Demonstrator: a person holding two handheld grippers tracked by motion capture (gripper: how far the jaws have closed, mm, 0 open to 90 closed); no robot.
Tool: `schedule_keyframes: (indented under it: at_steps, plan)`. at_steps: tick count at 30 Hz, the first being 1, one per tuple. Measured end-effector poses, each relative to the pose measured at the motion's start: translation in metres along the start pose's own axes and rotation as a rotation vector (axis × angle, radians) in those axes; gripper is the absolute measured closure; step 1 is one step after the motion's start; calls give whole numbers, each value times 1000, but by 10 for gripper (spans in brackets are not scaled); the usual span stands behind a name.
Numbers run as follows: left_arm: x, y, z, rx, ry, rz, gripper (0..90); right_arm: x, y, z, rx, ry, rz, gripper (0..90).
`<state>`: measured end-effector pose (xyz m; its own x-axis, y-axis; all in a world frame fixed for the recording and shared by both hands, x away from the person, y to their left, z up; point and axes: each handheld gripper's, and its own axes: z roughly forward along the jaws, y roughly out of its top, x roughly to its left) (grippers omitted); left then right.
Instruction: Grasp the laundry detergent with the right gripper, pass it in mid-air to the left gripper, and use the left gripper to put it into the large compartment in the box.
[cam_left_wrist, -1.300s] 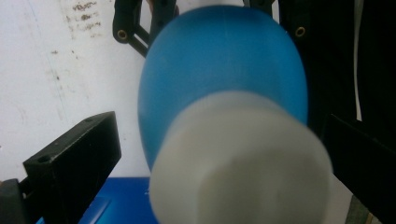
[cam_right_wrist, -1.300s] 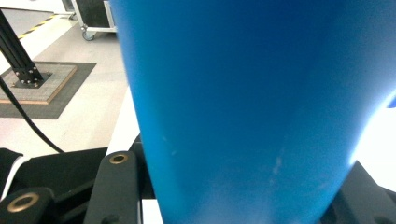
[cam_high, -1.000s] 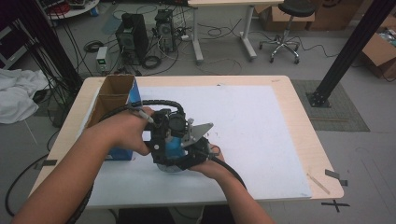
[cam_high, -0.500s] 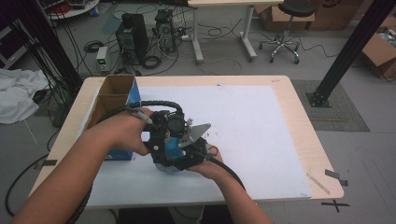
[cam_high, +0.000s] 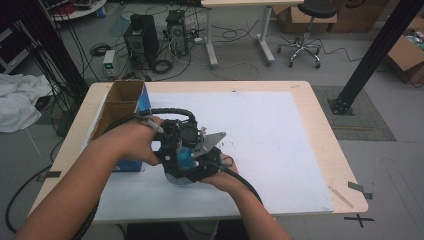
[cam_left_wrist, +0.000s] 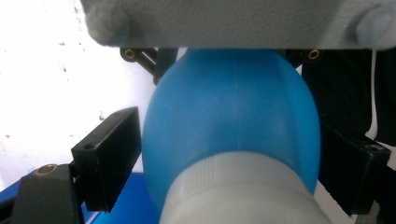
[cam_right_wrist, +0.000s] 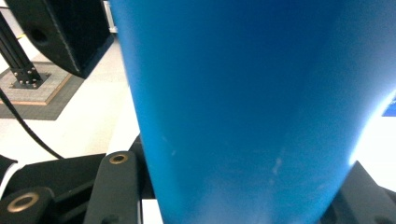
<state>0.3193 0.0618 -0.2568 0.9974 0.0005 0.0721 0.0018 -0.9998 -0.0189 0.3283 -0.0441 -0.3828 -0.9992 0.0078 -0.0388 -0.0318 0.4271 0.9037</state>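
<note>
Gripping blue bottle (cam_right_wrist: 243, 102) w/ right claw (cam_high: 192, 172), jaws clamped on body. Left claw (cam_high: 172, 145) around same bottle's rounded blue shoulder (cam_left_wrist: 233, 121) near white cap (cam_left_wrist: 243, 191); jaws just been closing, bottle betw. them, can't tell if pads touch yet. Bottle held above white sheet (cam_high: 280, 140) at bench (cam_high: 320, 120) front-left, betw. both hands. Open cardboard box (cam_high: 122, 102) w/ blue side just beside left hand (cam_high: 132, 140).

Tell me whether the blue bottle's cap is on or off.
On: in the left gripper view a white ribbed cap sits on the blue bottle.
</note>
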Motion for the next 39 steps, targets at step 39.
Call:
schedule_keyframes:
  at_steps: [39]
  plan:
    - [0, 0, 0, 23, 4, -11, 380, -1, 0, 2, -12, -7, -5, 465]
